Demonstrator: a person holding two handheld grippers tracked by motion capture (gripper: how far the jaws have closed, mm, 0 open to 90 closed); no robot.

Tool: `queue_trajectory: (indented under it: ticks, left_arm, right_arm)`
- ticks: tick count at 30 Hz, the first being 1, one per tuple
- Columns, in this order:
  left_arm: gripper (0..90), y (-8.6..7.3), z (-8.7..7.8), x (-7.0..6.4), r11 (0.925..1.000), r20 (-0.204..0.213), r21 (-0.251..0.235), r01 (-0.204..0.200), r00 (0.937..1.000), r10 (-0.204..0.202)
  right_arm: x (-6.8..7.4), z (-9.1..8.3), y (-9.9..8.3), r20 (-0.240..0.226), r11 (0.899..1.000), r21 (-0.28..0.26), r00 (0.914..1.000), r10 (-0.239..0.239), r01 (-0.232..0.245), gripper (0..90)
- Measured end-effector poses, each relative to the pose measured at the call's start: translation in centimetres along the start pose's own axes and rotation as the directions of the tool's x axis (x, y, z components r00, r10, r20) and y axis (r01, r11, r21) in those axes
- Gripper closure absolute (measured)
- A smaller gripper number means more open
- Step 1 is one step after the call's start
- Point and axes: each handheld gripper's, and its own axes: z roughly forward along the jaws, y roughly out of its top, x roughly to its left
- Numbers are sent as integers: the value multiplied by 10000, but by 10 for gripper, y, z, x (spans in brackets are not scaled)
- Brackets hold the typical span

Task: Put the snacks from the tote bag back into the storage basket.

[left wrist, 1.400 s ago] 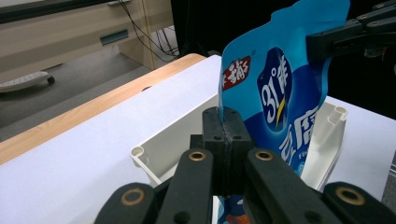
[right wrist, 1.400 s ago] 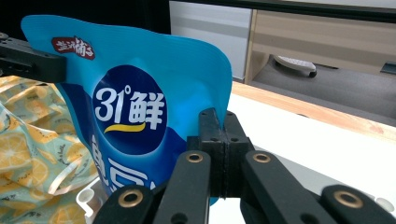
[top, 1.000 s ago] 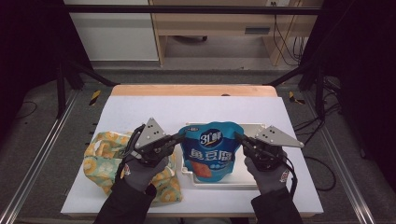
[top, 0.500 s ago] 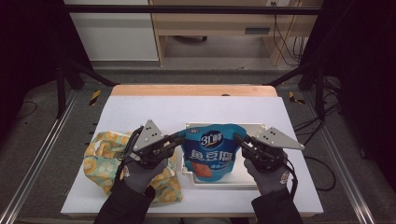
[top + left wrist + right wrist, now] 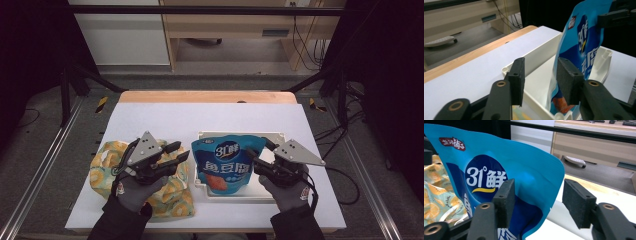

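High view: a blue glossy plastic snack pouch with white lettering [image 5: 224, 164] stood in a shallow white rectangular plastic tray [image 5: 274, 138] on the white-topped bench [image 5: 200, 115]. The pouch sat between the two tongs. Left tongs [image 5: 181, 152] were just off the pouch's left edge, pointing right, jaws apart, nothing between them. Right tongs [image 5: 259, 151] were at the pouch's right edge, pointing left; one jaw looked to touch the edge, grip could not be told from here. Both were held by grey-gloved hands, left hand [image 5: 134, 190], right hand [image 5: 288, 192]. A yellow and teal patterned soft bag [image 5: 107, 167] lay on the bench under and behind the left hand, just beside the tray.

Left gripper view: the left tongs [image 5: 540, 75] stood spread, no grip. The blue pouch [image 5: 584, 42] rose upright beyond the right-hand jaw, its edge just beside that pad, not between the pads. The tray's white wall [image 5: 541, 53] ran behind the gap. The other tongs' black jaw tip [image 5: 616, 17] sat at the pouch's upper far edge.

Right gripper view: the right tongs [image 5: 537, 198] were spread wide. The pouch [image 5: 506, 170] lay behind the left-hand jaw, its curved side edge reaching into the gap, clear of the right-hand pad. No squeeze. The patterned bag [image 5: 439, 195] showed at far left.
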Motion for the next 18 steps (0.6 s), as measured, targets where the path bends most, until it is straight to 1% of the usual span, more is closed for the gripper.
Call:
queue_trajectory:
  ticks: [4,5,7,8,9,11,13,14,15,16,18]
  left_arm:
    - [537,-10,-13,8,9999,-237,90,84,9997,-82]
    - [532,-10,-13,8,9999,-237,90,84,9997,-82]
    - [525,-14,-17,10,9998,-314,143,106,9995,-102]
    - [511,-19,-22,13,9997,-422,187,133,9990,-125]
    - [507,-19,-22,13,9997,-422,187,133,9990,-125]
    - [497,-28,-29,18,9995,-572,278,169,9982,-153]
    - [486,-35,-34,21,9990,-585,367,264,9980,-242]
    - [481,-35,-34,21,9990,-585,367,264,9980,-242]
    - [477,-42,-37,25,9981,-668,529,329,9973,-293]
    - [471,-42,-37,25,9981,-668,529,329,9973,-293]
    - [466,-48,-40,28,9976,-819,570,394,9960,-347]
  right_arm:
    - [1,-4,-2,14,10000,-75,10000,-8,8,380]
    - [1,-4,-2,14,10000,-75,10000,-8,8,380]
    - [1,-5,-3,-8,10000,-51,10000,-11,11,363]
    - [1,-6,-5,-37,10000,66,10000,-37,37,343]
    - [1,-6,-5,-37,10000,66,10000,-37,37,343]
    - [1,-6,-8,-14,9999,146,10000,-49,49,323]
    - [0,-7,-11,30,9998,200,10000,-61,60,312]
    - [0,-7,-12,56,9997,230,10000,-48,47,306]
    - [-1,-8,-13,64,9997,253,10000,-4,3,298]
    - [-1,-8,-15,74,9997,246,10000,14,-16,291]
    - [-2,-8,-16,81,9996,288,10000,17,-20,286]
